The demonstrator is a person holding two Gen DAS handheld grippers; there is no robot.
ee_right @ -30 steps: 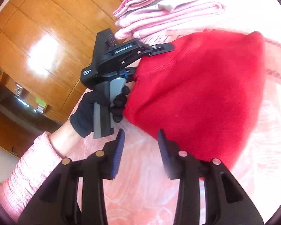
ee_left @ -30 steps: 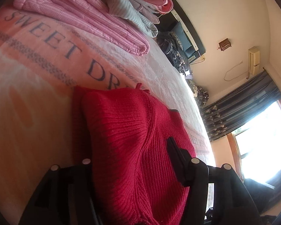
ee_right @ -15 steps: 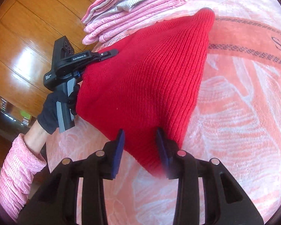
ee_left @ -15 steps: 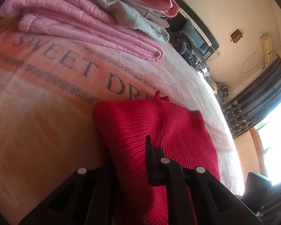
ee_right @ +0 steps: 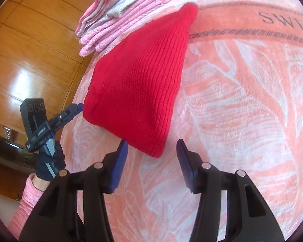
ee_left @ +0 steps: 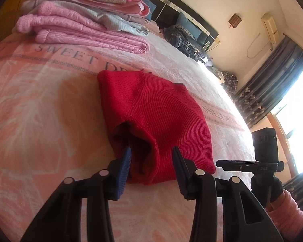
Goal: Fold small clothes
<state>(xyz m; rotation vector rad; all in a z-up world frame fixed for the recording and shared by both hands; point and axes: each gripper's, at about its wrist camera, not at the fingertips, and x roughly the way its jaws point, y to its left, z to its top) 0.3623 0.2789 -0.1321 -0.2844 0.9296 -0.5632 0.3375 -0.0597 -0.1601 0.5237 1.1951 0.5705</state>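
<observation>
Left gripper (ee_left: 151,157) spread wide, its fingers flanking the near edge of the folded red sweater (ee_left: 161,113) mid-frame. Right gripper (ee_right: 152,151) likewise agape, just short of the sweater's corner. Folded clothes pile (ee_left: 82,26) upper left on the bed (ee_left: 40,104).

Folded red rib-knit garment (ee_left: 159,117) (ee_right: 139,80) lies flat on bed, near stack of folded pink and grey clothes (ee_left: 84,24) (ee_right: 121,16).
</observation>
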